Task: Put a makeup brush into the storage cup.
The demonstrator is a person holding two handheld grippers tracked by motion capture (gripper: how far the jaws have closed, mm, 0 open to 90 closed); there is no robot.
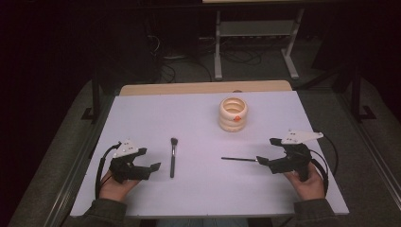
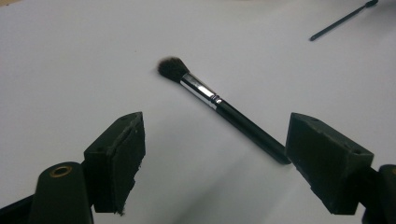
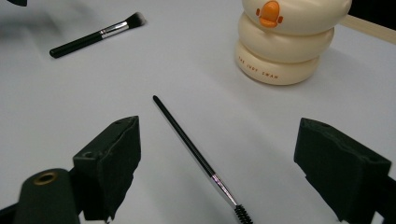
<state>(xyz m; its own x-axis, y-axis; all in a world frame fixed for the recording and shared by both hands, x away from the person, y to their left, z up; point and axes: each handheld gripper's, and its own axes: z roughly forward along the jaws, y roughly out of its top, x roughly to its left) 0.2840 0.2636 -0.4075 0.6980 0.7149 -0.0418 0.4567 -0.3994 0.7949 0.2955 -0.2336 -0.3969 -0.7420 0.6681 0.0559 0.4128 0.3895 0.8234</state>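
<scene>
On the white counter [image 1: 142, 113], my left tongs [image 1: 147, 160] sit near the front-left corner, jaws spread wide and holding nothing. Just beside them toward the counter's middle lies the powder brush [image 1: 173, 157], its length running front to back, bristles toward the far edge. In the left gripper view the brush [image 2: 224, 111] lies flat between the two jaws' lines of sight; its handle end comes close to one jaw, and I cannot tell whether they touch.

My right tongs [image 1: 268, 151] rest near the front-right corner, also wide open and empty. The thin spoolie wand [image 1: 239, 159] lies flat, roughly parallel to the front edge, its brush end just at the tongs and its plain end pointing toward the counter's middle. In the right gripper view the wand [image 3: 194, 151] runs up between the open jaws, clear of both.

The cream ringed holder [image 1: 233, 115] stands upright toward the far edge, right of centre, well apart from both tongs. Open counter lies between brush and wand, and along the far-left quarter.
</scene>
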